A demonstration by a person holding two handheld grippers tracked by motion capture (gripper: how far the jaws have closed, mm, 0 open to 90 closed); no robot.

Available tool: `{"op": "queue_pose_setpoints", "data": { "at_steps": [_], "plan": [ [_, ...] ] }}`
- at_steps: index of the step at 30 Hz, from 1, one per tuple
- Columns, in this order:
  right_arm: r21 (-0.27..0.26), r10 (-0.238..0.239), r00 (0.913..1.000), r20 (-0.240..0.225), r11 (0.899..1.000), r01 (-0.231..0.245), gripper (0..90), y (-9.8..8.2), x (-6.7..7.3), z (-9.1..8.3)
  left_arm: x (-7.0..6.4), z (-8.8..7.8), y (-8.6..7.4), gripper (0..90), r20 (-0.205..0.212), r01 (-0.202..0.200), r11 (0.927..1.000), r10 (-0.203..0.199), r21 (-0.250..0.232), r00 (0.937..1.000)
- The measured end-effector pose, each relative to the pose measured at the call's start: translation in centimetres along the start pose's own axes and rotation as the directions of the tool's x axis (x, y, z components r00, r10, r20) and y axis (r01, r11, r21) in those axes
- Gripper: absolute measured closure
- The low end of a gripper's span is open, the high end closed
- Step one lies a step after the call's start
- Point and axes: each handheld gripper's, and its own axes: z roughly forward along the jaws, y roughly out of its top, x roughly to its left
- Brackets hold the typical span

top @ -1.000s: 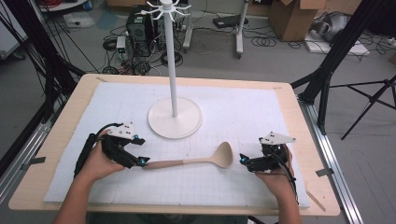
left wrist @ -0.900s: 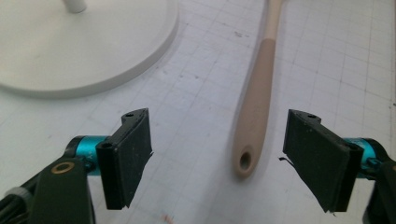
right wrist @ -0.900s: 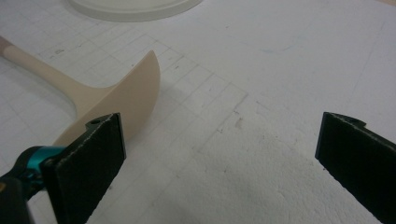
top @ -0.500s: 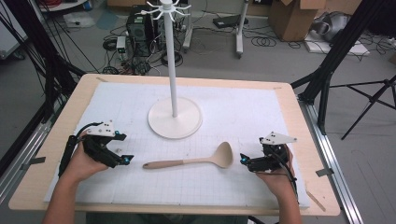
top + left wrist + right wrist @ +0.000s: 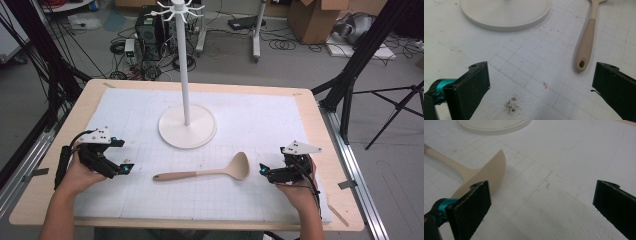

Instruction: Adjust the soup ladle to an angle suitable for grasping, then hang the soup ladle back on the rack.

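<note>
The left gripper (image 5: 116, 167) is a black frame with a grey three-cornered plate (image 5: 101, 134) on top and a small teal-lit spot near its front. A black cable (image 5: 63, 159) loops off its back. Seen from its own camera, the jaws are flat matte-black blocks, each with a small screw hole near the upper corner, and a turquoise metal fitting (image 5: 441, 82) sits behind one of them. The right gripper (image 5: 267, 173) has the same build: black body, pale three-cornered plate (image 5: 300, 147), black cable (image 5: 315, 187), weave-textured jaw faces, turquoise fitting (image 5: 444, 203). Both forearms are bare, with no sleeve in sight
</note>
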Motion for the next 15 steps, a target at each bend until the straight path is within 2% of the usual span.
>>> {"op": "queue_pose_setpoints", "data": {
  "at_steps": [15],
  "plan": [
    [0.006, -0.001, 1.0000, 0.001, 1.000, 0.001, 0.1, -0.06, -0.08, -0.09, 0.51, -0.85, -0.01, 1.6, -0.024, 0.012, 0.9991, -0.013, -0.040, 0.9996]
  ]
}}
